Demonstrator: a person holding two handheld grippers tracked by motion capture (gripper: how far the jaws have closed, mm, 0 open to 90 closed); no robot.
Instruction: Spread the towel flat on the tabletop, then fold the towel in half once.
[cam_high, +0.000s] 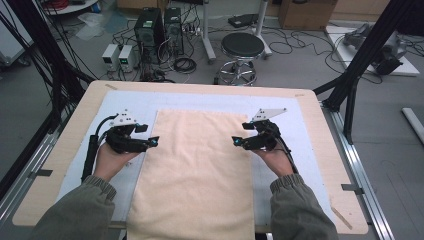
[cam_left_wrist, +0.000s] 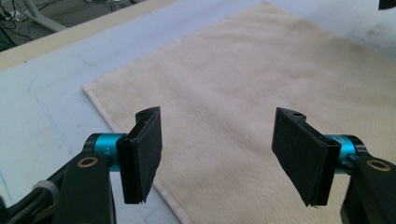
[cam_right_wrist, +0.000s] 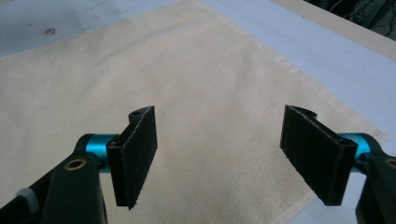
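cream rectangular terry cloth (cam_high: 195, 175): soft, limp, light, flat on tabletop (cam_high: 320, 125) | hold: pinch far corners | left tongs (cam_high: 153, 141), right tongs (cam_high: 236, 142): spread wide, nothing gripped

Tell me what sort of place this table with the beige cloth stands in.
Probably a robotics or electronics lab: two black desktop computer towers stand on the floor amid loose black cables, beside small white bench power supplies and a round black stool.

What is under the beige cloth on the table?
The beige cloth lies flat on a pale blue mat, which covers the wooden table. The mat shows around the cloth's edges; whatever lies directly beneath the cloth's middle is covered.
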